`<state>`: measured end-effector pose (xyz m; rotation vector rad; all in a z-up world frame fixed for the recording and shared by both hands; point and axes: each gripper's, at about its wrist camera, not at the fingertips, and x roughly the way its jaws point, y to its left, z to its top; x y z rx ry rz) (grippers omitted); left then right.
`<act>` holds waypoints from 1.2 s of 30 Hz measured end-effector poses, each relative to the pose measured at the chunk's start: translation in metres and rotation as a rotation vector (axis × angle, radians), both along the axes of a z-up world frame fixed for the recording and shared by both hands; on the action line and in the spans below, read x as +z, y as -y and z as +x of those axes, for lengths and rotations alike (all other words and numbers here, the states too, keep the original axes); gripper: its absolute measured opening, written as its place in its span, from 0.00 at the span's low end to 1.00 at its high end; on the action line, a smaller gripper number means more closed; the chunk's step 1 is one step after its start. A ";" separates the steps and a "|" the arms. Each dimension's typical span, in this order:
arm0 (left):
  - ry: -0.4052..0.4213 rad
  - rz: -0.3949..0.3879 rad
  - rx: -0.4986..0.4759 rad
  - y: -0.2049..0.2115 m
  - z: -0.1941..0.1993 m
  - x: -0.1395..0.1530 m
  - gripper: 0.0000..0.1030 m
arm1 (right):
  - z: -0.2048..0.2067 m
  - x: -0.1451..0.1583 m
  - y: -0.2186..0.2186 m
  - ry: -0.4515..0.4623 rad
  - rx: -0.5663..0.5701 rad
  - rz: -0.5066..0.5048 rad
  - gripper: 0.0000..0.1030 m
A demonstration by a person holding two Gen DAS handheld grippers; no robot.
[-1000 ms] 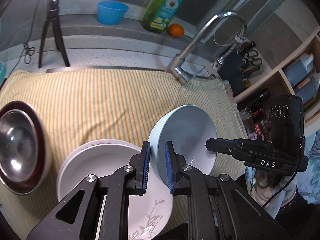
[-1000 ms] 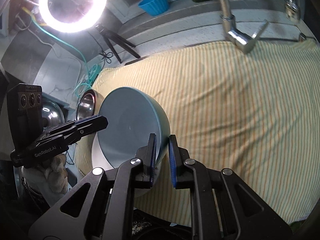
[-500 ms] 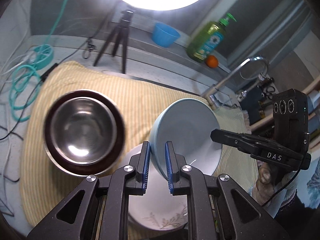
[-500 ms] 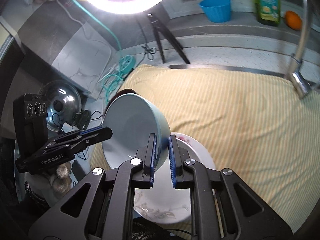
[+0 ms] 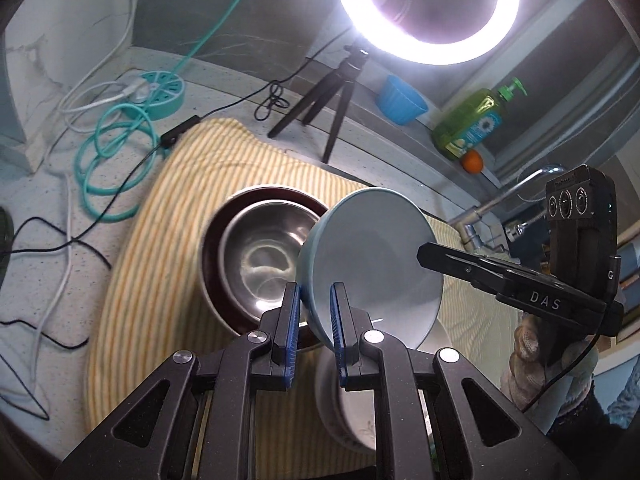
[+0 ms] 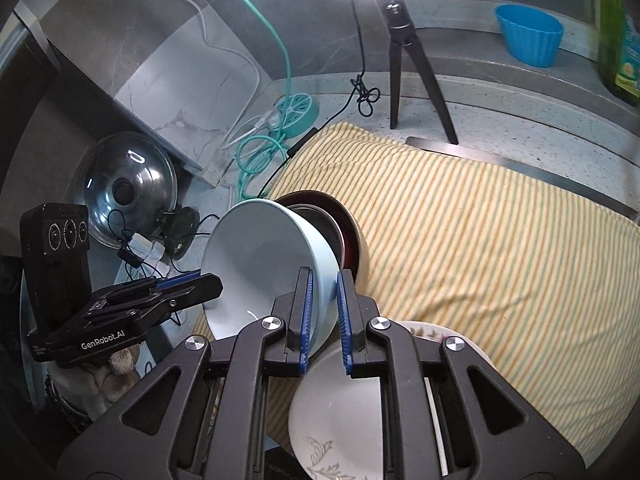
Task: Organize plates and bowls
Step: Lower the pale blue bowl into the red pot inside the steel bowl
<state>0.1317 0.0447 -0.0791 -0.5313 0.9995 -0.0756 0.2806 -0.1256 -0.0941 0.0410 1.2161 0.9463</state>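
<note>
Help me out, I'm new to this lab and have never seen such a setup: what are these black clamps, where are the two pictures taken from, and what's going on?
A person holds hand-held tongs in each hand, each carrying a camera that looks along its fingers. One picture comes from the left tongs, the other from the right tongs. Both are shut on opposite rims of one pale blue bowl, tilted in the air. Below lies a yellow striped cloth with a steel bowl nested in a dark red bowl, and a white flower-patterned plate. A ring light stands behind.
</note>
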 end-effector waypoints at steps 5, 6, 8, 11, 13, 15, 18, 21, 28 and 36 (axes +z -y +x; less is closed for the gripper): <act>-0.022 -0.015 0.013 -0.015 0.005 -0.009 0.13 | 0.008 -0.014 -0.016 -0.020 0.003 -0.022 0.12; -0.025 -0.016 0.014 -0.018 0.006 -0.010 0.13 | 0.009 -0.016 -0.019 -0.025 0.004 -0.026 0.12; -0.034 -0.018 0.013 -0.020 0.007 -0.013 0.13 | 0.012 -0.021 -0.024 -0.034 0.005 -0.035 0.12; -0.048 -0.026 0.010 -0.024 0.009 -0.017 0.13 | 0.015 -0.029 -0.030 -0.050 0.003 -0.047 0.12; -0.054 -0.026 0.009 -0.025 0.010 -0.019 0.13 | 0.018 -0.034 -0.033 -0.061 0.000 -0.054 0.12; -0.059 -0.028 0.009 -0.026 0.012 -0.020 0.13 | 0.020 -0.039 -0.036 -0.068 -0.001 -0.061 0.12; -0.066 -0.024 0.007 -0.027 0.013 -0.022 0.13 | 0.022 -0.045 -0.040 -0.075 0.001 -0.071 0.12; -0.073 -0.020 0.009 -0.029 0.014 -0.024 0.13 | 0.023 -0.050 -0.045 -0.082 0.003 -0.079 0.12; -0.079 -0.016 0.018 -0.033 0.014 -0.028 0.13 | 0.021 -0.057 -0.055 -0.083 0.012 -0.097 0.12; -0.094 -0.014 0.018 -0.034 0.018 -0.037 0.13 | 0.023 -0.059 -0.057 -0.074 0.016 -0.108 0.12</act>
